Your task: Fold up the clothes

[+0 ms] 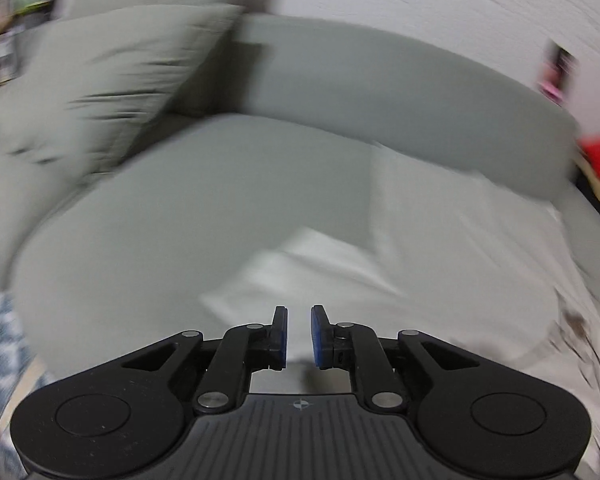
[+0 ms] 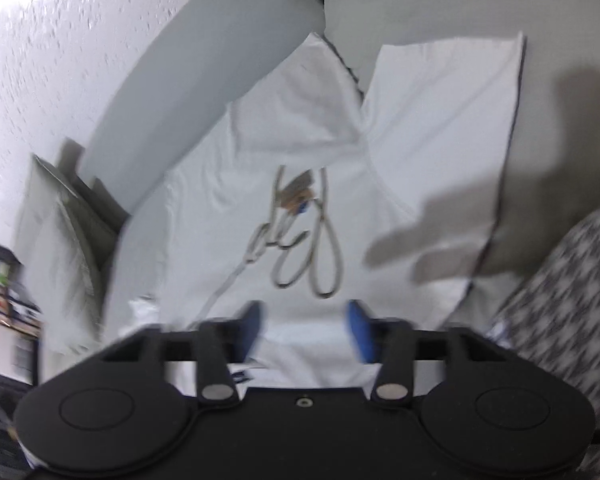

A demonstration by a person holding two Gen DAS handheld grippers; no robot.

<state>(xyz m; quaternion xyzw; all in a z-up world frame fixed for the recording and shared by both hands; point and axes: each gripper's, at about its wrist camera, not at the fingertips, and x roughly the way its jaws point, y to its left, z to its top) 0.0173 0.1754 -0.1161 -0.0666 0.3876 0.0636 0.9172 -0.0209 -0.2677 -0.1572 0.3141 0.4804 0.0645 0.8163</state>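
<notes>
Both units same build: matte black housing, two round discs at the base corners, black linkage arms with silver pivot pins, blue pads on the fingers. Left gripper (image 1: 299, 336) has a ribbed grey centre plate with a small crosshair mark. Right gripper (image 2: 304, 330) has a small round screw at centre.

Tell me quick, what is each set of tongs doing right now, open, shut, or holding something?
Left tongs: open with a narrow gap, holding nothing, above the white shirt.
Right tongs: wide open, holding nothing, over the shirt.
</notes>
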